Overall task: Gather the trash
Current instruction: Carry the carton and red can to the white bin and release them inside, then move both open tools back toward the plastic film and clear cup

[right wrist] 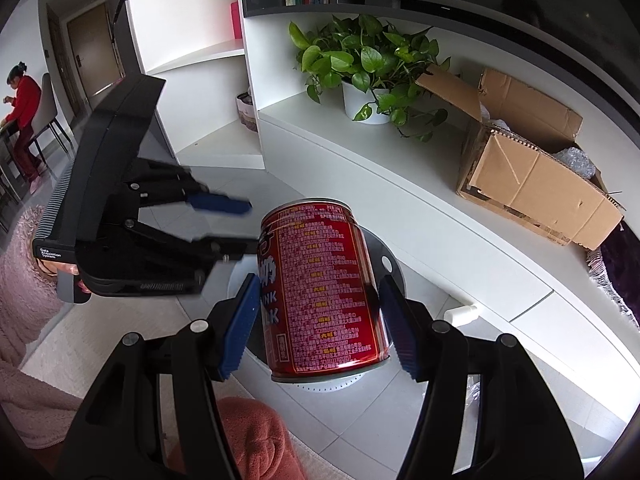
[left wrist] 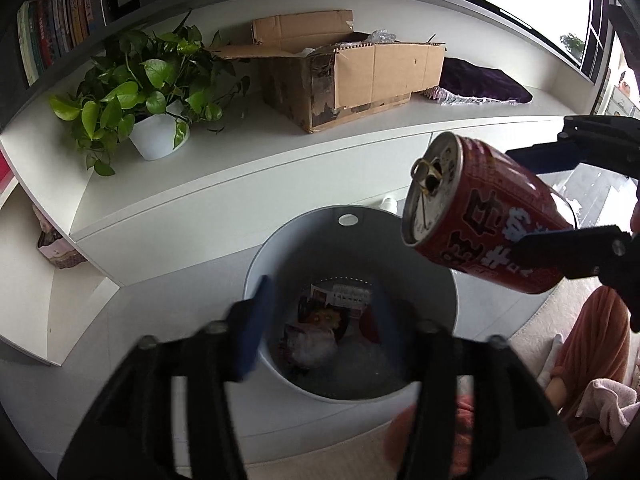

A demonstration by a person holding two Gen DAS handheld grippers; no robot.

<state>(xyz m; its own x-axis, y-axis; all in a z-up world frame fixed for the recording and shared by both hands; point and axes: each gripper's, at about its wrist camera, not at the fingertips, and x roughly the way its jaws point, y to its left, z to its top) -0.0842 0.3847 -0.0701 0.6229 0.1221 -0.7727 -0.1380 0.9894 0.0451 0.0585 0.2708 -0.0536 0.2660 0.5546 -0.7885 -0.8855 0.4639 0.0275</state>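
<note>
hovering over a white trash bin (left wrist: 436, 292) holding wrappers, the right gripper (right wrist: 316, 320) has its blue pads clamped on a red drink can (right wrist: 324, 292), tilted above the bin's rim. the left gripper (left wrist: 316, 328) hangs beside it, fingers apart and empty.

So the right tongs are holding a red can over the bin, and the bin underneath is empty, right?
Not quite. The right tongs do hold the red can over the bin, but the bin is not empty: the left wrist view shows wrappers lying inside it.
</note>
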